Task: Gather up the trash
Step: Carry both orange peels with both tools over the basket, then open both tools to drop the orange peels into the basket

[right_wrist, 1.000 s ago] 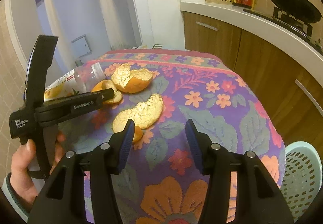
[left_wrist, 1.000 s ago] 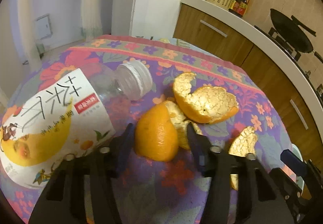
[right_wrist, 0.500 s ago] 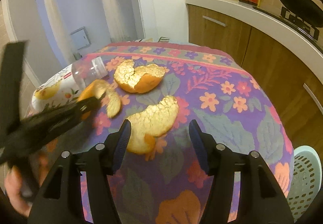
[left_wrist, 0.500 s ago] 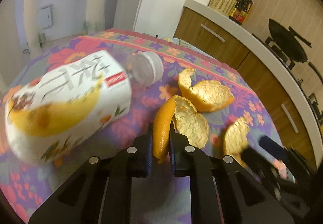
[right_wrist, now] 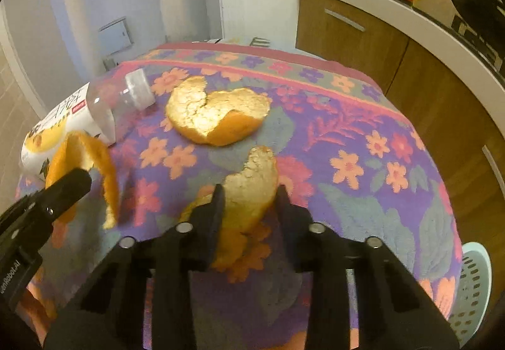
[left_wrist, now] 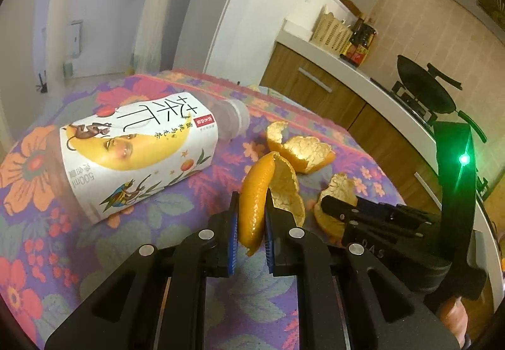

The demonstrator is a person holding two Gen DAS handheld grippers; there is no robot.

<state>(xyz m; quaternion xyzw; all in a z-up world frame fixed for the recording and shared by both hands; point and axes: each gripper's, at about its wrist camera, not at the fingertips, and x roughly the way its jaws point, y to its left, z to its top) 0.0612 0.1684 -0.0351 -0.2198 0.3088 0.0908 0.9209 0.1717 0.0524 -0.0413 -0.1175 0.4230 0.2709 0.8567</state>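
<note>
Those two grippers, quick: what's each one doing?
Left gripper: closed on an orange peel piece.
Right gripper: open, straddling another peel on the tablecloth.

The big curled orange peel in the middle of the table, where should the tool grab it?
Probably by the raised rim of the big peel, coming from above. It lies like an open bowl with the white side up, so its thin edge stands clear of the tablecloth and fits between the fingers. The split in its rim gives a flap to pinch.

Open cloth (right_wrist: 363, 141) is seen on right side of table. Left side is blocked by bottle (left_wrist: 132, 154); centre by peel piece (right_wrist: 217, 119), w/ counter (right_wrist: 410, 15) beyond.
</note>
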